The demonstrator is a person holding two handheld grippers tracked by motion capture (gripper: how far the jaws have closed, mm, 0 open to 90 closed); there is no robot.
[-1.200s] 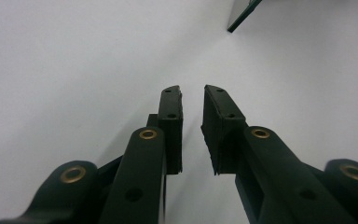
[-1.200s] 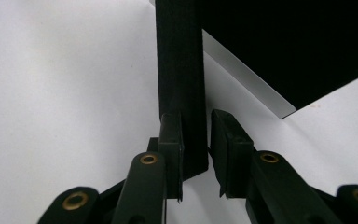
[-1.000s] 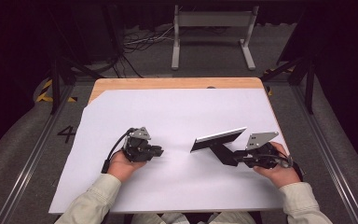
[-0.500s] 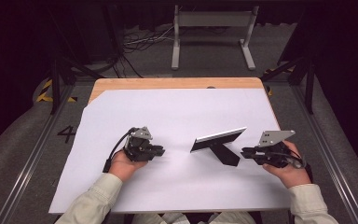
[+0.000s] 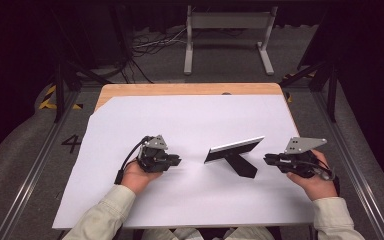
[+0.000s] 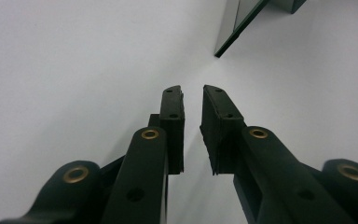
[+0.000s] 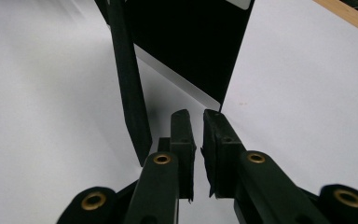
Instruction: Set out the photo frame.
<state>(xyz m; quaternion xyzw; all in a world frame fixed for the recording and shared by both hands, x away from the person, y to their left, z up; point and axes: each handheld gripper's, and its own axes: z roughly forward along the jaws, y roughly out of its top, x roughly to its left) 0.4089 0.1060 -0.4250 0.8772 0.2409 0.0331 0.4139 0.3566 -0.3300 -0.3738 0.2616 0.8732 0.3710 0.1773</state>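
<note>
A flat black panel with a pale edge [image 5: 234, 149] stands tilted on its black prop leg [image 5: 242, 167] on the white table sheet [image 5: 190, 115]. My right gripper [image 5: 267, 160] lies to its right, apart from the leg. In the right gripper view the panel's dark back [image 7: 191, 42] and the leg [image 7: 128, 84] rise just ahead of my right gripper [image 7: 196, 113]. Its jaws have just been closing to a narrow gap with nothing between them. My left gripper [image 5: 177, 161] rests left of the panel, whose corner [image 6: 242, 23] lies ahead of my left gripper [image 6: 192, 88]. Its jaws have also just been closing, empty.
The white sheet covers a wooden tabletop whose bare strip [image 5: 180, 89] runs along the far edge. A metal stand [image 5: 228, 30] and cables sit on the floor beyond. Metal rails [image 5: 352, 165] flank the table on both sides.
My right gripper has drawn back to the right, away from the panel's prop leg. The panel stays standing in place. The left hand has not moved.
</note>
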